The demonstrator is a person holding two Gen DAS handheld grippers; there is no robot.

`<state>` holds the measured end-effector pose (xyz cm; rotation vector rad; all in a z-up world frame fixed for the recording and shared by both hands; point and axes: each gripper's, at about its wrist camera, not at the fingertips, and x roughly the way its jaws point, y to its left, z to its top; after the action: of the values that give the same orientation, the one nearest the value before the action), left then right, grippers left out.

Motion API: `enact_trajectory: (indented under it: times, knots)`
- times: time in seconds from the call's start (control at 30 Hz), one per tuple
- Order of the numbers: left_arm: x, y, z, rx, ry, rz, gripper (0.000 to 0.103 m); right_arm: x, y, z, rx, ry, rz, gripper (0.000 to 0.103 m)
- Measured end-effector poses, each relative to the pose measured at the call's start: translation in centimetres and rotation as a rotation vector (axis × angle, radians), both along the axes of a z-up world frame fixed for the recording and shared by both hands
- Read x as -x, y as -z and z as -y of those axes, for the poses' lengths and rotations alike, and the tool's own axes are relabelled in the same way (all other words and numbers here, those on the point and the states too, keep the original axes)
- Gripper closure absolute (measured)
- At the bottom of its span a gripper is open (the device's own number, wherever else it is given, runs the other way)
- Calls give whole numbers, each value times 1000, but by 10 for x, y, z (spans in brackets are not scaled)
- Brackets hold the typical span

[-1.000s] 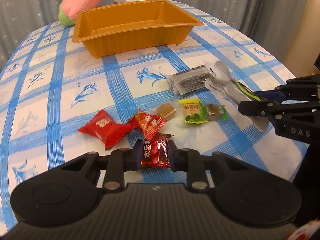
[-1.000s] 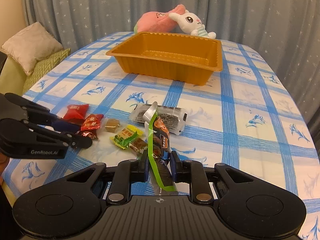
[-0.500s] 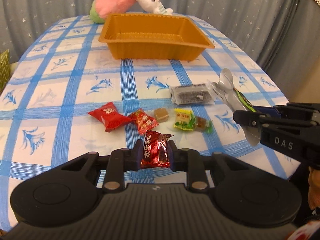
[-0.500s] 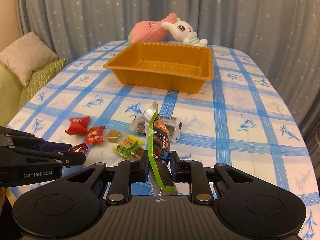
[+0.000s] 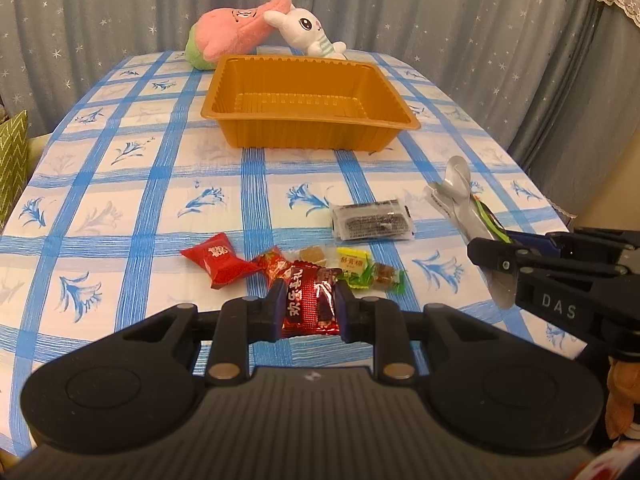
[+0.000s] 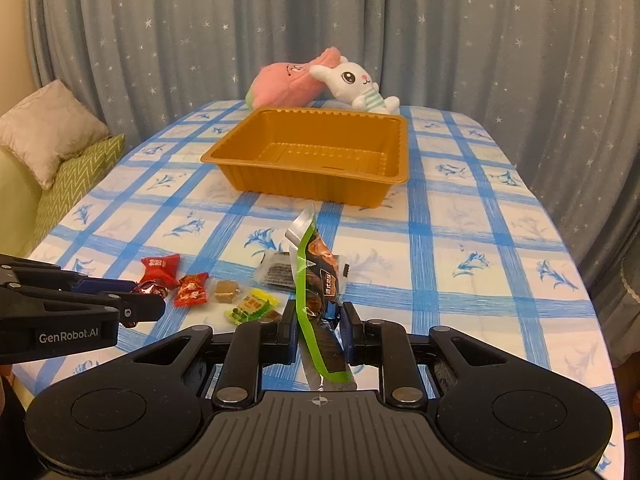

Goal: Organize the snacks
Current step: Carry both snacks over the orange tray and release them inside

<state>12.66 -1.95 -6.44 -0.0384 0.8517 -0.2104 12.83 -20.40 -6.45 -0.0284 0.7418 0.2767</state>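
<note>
Red candy [image 5: 309, 305] fills the left hand-held gripper [image 5: 308, 308] (level); the right hand-held gripper [image 6: 318, 330] pinches a green-edged packet [image 6: 316, 280].

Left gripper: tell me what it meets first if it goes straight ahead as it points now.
Likely the orange tray. The left gripper, shut on the red candy, looks raised above the loose sweets; depth is unclear.

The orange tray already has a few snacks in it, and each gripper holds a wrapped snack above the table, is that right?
Not quite. The orange tray has nothing in it, as the right wrist view shows. The rest holds: the left gripper grips a dark red candy and the right gripper grips a green-edged packet, both above the table.
</note>
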Motion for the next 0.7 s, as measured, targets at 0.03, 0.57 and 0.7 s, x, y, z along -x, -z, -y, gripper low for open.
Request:
enact_trajectory:
  times: [0.03, 0.57, 0.7]
  knots:
    - [-1, -1, 0, 2, 0, 1, 80, 0, -1, 0, 0, 2, 0, 82]
    - [-47, -26, 4, 10, 10, 51, 80, -38, -22, 3, -8, 8, 39, 82]
    - [-68, -34, 4, 11, 14, 67, 80, -56, -27, 5, -13, 15, 47, 82]
